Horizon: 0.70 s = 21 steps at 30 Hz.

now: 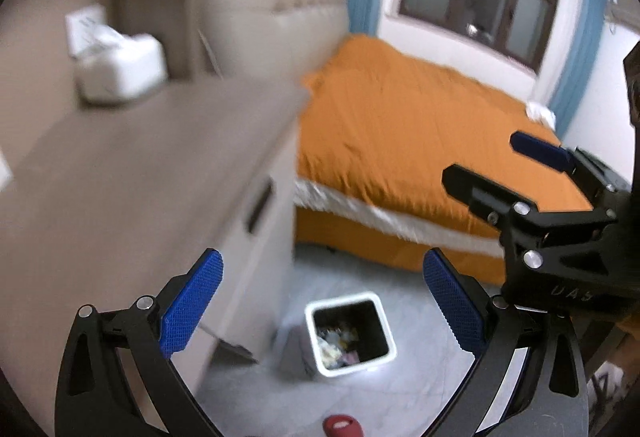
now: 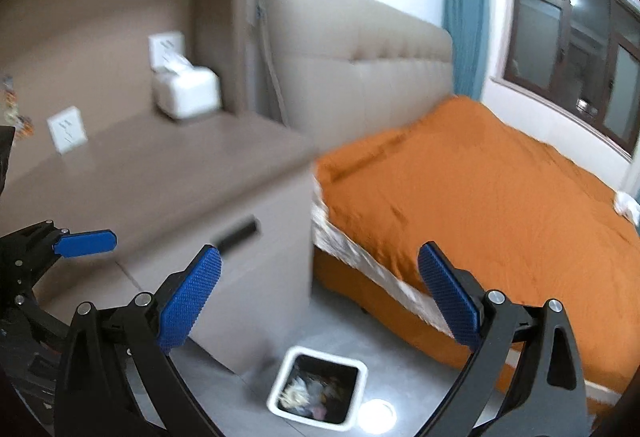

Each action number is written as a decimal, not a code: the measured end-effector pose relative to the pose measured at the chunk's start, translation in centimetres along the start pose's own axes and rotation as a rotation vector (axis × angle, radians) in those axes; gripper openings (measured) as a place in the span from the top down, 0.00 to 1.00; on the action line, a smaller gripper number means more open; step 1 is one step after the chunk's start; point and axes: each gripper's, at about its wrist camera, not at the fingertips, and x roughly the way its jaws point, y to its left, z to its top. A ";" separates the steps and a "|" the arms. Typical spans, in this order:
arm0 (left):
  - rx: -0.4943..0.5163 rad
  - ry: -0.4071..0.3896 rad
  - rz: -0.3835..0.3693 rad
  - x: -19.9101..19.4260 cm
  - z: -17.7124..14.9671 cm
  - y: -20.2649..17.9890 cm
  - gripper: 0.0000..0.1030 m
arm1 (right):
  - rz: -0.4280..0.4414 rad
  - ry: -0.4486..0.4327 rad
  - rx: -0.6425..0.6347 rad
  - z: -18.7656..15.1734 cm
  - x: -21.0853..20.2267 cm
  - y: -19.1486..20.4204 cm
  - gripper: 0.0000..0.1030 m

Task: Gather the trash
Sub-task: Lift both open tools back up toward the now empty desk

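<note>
We see the orange bed (image 2: 480,197) along the window wall, then the brown cabinet (image 2: 160,173) beside it with a white box (image 2: 186,93) on top. On the floor between them stands the white bin (image 1: 350,333), trash inside. Our left tongs (image 1: 324,301) and right tongs (image 2: 320,297) are spread wide, both empty.

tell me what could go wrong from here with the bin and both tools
Both views are motion-blurred, so aim may be poor. The left tool and right tool hang open and empty above the trash bin, close enough to clash. The bin sits tight against the cabinet, so a tool reaching down could knock it or hit the cabinet corner.
</note>
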 end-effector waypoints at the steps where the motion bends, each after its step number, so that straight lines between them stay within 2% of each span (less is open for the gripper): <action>1: -0.003 -0.016 0.022 -1.2 0.4 0.4 0.05 | 0.017 -0.012 -0.003 0.8 -0.4 0.5 0.05; 9: -0.103 -0.140 0.227 -11.3 1.9 6.2 0.05 | 0.224 -0.133 -0.079 6.9 -3.7 7.4 0.05; 16: -0.202 -0.185 0.373 -19.5 1.4 12.1 0.05 | 0.381 -0.215 -0.143 10.2 -6.0 14.4 0.04; 21: -0.232 -0.200 0.456 -23.0 0.3 14.9 0.05 | 0.455 -0.234 -0.180 11.0 -6.9 19.0 0.04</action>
